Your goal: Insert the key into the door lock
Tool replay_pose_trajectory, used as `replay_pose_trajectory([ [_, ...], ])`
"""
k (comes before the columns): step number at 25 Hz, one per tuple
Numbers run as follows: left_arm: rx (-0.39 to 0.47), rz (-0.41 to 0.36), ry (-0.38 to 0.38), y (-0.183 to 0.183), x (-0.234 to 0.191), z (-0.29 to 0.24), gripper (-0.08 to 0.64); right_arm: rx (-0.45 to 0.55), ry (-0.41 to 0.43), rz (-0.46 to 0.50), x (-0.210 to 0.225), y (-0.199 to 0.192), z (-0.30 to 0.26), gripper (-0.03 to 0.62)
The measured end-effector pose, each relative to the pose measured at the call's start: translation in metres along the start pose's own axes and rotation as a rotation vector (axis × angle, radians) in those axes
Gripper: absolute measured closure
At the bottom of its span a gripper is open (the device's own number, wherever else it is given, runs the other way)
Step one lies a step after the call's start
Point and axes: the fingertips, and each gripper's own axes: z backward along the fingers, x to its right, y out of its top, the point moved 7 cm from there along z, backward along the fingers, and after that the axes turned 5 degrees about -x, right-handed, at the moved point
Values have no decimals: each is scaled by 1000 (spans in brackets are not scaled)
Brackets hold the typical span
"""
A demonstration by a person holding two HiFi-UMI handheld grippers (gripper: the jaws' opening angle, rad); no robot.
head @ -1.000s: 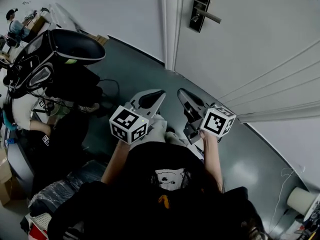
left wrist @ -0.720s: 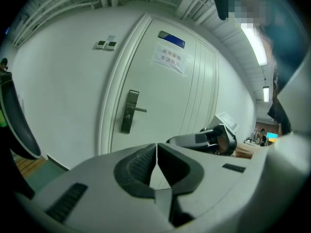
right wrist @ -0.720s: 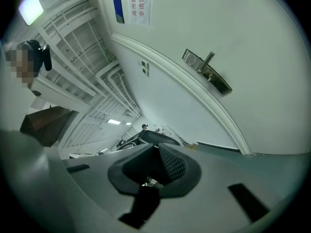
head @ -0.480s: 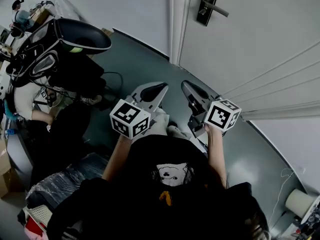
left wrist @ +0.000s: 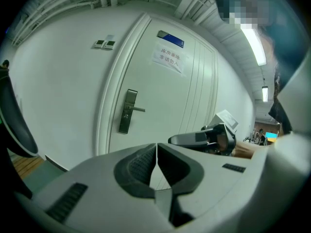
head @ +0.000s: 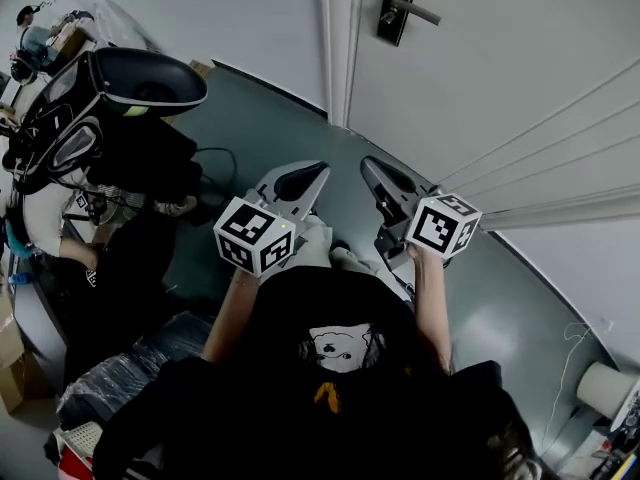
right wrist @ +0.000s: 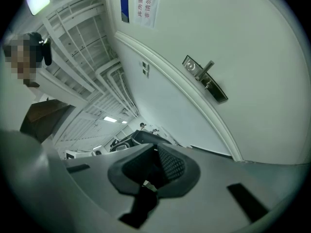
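The white door (head: 520,58) stands ahead at the upper right, with its dark lock plate and lever handle (head: 398,6) near the top edge. My left gripper (head: 320,172) and right gripper (head: 367,166) are held side by side before the person's body, well short of the door, both shut. In the left gripper view the lock plate (left wrist: 127,111) is left of centre, beyond the left gripper (left wrist: 156,145), and the right gripper (left wrist: 201,139) reaches in from the right. The right gripper view shows the lock (right wrist: 204,79) tilted, above the right gripper (right wrist: 156,148). I see no key in any view.
A black chair-like shell (head: 120,93) on dark gear stands to the left on the dark floor (head: 260,118). Cardboard boxes and bags lie at the far left. A white roll (head: 603,388) sits at the lower right. The door frame (head: 335,38) runs left of the lock.
The head view has swayed a little, so the lock shifts in the frame. Both grippers stay shut before the body and have hardly moved.
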Motion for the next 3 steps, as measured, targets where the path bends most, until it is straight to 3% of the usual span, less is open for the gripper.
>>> replay_pose_trajectory([
  [3,-4,-2,-5,-6,-6,-4,546,1,-11,6,7,-5,-3,574],
])
